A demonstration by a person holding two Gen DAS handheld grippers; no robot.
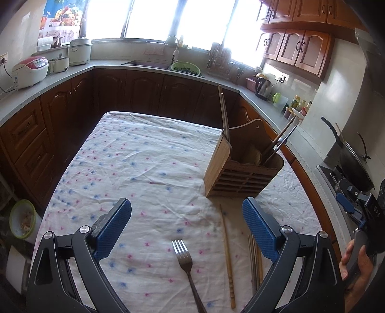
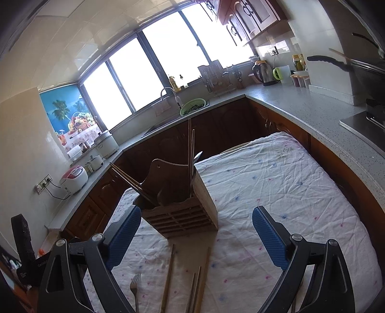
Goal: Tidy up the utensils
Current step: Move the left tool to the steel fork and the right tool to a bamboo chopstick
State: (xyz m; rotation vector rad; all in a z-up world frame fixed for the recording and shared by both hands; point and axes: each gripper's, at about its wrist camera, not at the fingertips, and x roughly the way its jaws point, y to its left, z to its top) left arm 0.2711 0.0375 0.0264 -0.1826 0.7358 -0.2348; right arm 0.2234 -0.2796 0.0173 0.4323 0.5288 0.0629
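Bright windows [image 1: 154,19] above dark wooden cabinets [image 1: 144,94], grey countertop [image 2: 300,106].

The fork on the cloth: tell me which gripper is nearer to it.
Left. The left gripper hangs right over the fork; the right gripper is off to the fork's right.

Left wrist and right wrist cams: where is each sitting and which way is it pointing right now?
Left wrist: above the table's near end, looking forward-down between its open left gripper at the fork; the right hand shows at the right edge.
Right wrist: above the near end too, tilted, facing the wooden utensil holder through its open right gripper.
Shared: holder, fork, loose chopsticks, floral tablecloth, sink window.
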